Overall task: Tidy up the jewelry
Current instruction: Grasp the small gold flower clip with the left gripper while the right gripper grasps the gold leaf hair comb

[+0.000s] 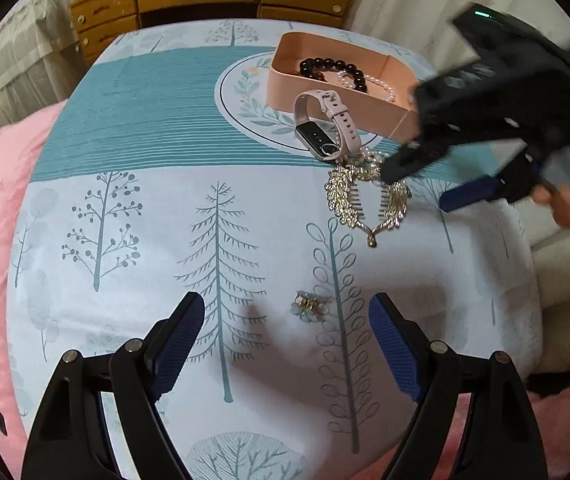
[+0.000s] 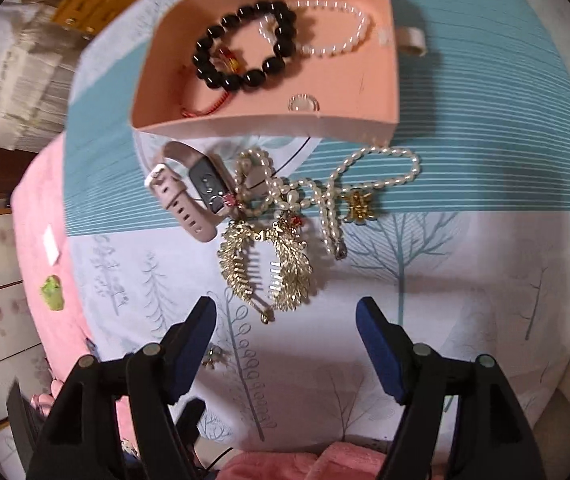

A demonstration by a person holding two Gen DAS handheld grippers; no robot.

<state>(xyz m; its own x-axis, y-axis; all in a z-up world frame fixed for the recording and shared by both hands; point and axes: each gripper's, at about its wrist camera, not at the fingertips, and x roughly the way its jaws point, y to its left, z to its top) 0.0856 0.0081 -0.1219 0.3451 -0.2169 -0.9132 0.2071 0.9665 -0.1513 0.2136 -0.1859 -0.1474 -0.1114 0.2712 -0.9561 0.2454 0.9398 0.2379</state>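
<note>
Right gripper [image 2: 285, 344] spread, empty, above gold comb [image 2: 265, 268]; watch [image 2: 189, 196], pearls [image 2: 349, 188] crowd behind.

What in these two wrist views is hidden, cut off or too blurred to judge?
- Left wrist view: the right gripper is motion-blurred and covers the pearl necklace beside the gold hair comb.
- Left wrist view: the pink tray near wall hides part of its floor; the small earring is too small for detail.
- Right wrist view: the tray's far end is cut off by the top edge.
</note>
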